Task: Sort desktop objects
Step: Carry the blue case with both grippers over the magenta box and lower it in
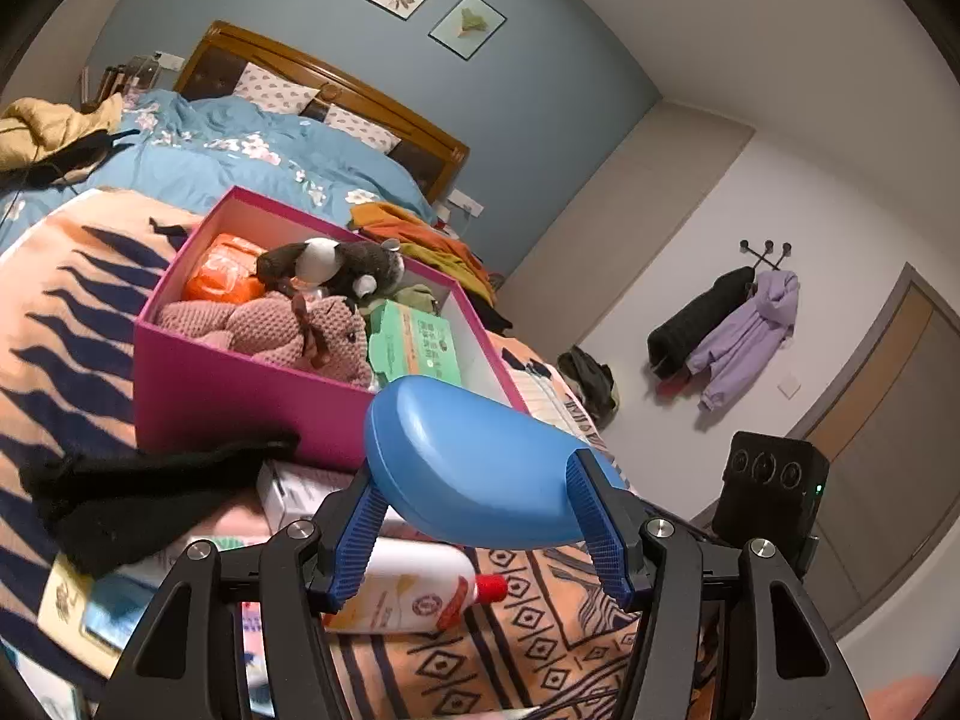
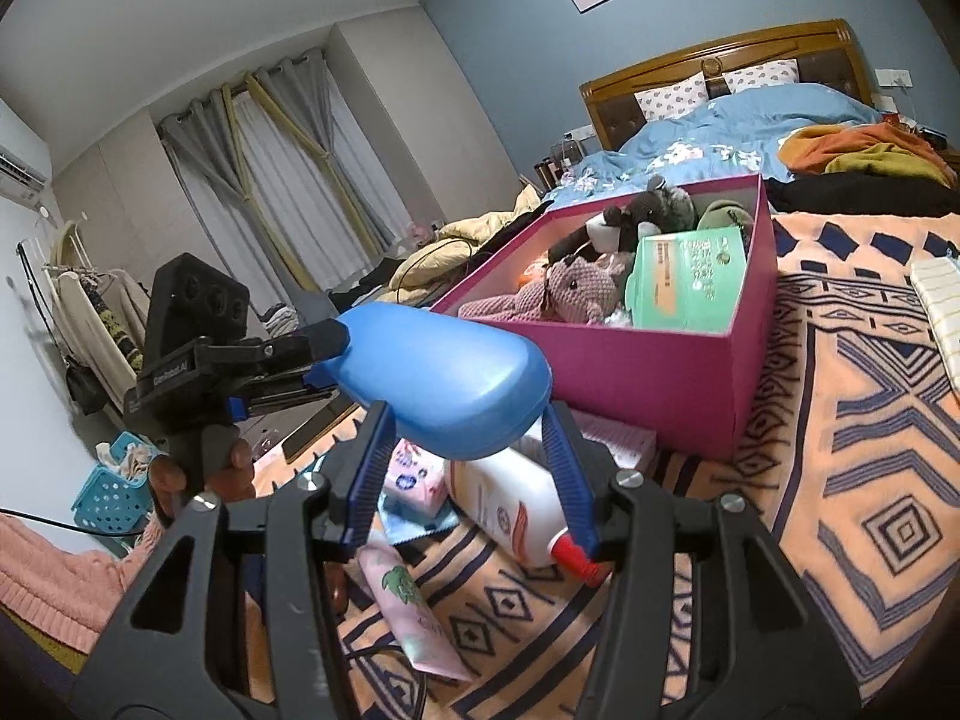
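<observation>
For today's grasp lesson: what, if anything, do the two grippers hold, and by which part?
Both hold one blue case, raised above the blanket. The left gripper clamps one end, the right gripper the other, each with a finger on either side.

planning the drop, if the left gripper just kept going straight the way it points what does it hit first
Likely the near wall of the pink box. The left gripper is clamped on the blue case, so the case would get there first; depth is hard to judge.
</observation>
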The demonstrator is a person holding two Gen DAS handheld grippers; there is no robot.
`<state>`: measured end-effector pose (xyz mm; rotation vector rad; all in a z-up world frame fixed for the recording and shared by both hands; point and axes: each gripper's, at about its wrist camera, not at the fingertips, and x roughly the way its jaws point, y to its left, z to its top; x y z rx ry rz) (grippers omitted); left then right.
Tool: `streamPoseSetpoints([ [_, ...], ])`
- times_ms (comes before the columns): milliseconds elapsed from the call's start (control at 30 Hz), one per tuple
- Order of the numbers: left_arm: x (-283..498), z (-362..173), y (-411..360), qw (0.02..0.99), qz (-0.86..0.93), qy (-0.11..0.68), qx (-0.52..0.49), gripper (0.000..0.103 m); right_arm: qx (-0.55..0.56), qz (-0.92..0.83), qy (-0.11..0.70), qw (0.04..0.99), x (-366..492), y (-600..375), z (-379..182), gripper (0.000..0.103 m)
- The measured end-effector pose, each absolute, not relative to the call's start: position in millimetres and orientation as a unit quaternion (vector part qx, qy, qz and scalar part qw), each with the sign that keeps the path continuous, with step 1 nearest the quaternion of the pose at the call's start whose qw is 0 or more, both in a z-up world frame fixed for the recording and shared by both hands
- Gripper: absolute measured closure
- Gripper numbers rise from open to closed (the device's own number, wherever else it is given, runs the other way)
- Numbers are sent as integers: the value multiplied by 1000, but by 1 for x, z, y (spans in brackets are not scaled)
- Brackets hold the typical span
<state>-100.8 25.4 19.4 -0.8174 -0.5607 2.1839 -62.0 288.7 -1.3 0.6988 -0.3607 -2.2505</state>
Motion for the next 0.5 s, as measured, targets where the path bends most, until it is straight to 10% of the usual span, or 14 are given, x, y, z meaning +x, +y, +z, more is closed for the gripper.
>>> streamPoseSetpoints([
  [500,-142,26,50,376,845,-200,-324,42,259,-889,-145,348,-91,305,12,49],
])
